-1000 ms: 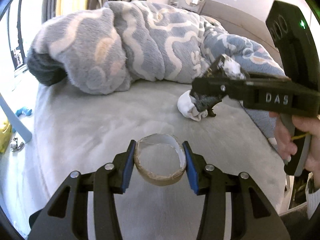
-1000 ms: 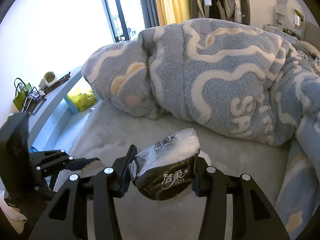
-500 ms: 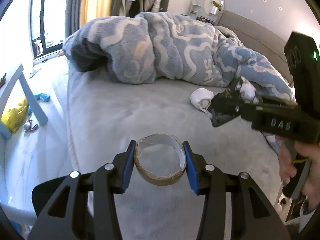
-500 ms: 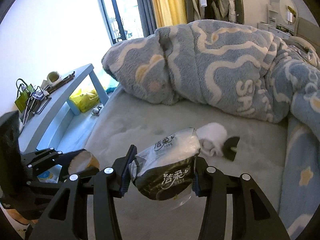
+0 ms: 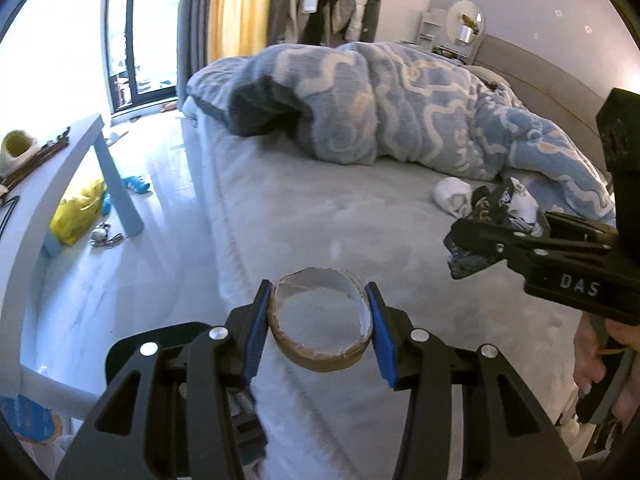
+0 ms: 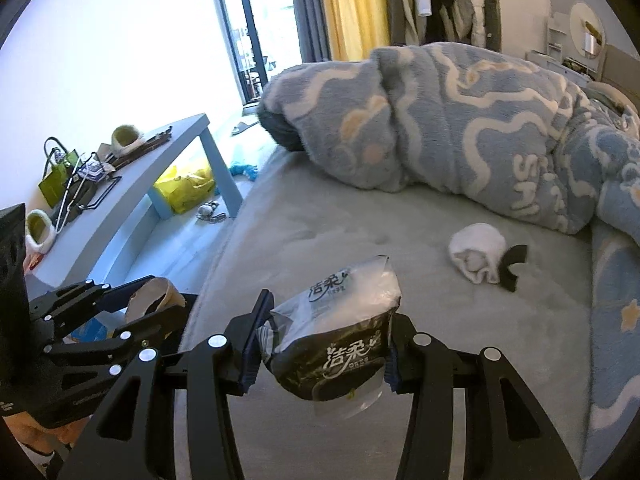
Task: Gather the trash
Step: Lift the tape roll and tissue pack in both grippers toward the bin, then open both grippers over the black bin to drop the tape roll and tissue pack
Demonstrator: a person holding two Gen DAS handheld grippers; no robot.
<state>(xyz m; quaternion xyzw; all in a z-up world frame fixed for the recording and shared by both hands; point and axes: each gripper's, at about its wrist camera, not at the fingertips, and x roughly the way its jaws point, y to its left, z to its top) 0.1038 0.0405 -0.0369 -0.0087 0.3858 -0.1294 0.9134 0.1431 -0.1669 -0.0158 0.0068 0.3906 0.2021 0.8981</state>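
My left gripper (image 5: 318, 330) is shut on a brown cardboard tube (image 5: 320, 354), held above the near edge of the grey bed (image 5: 320, 216). The blue pads press its two sides. In the right wrist view the same left gripper (image 6: 156, 308) shows at the lower left with the tube (image 6: 154, 294) in it. My right gripper (image 6: 320, 350) is shut on a crumpled black and clear tissue wrapper (image 6: 336, 332). From the left wrist view the right gripper (image 5: 476, 248) is at the right, with the wrapper (image 5: 502, 204) sticking up from it. A white sock (image 6: 478, 252) lies on the bed.
A blue and white fluffy blanket (image 6: 460, 120) is heaped along the far side of the bed. A small black piece (image 6: 514, 266) lies beside the sock. Left of the bed stands a pale blue table (image 6: 132, 184) with bags and slippers; a yellow bag (image 6: 184, 188) lies beneath it.
Both grippers have drawn back from the blanket toward the bed's near edge, keeping their loads. The floor and the blue table have come into view on the left.
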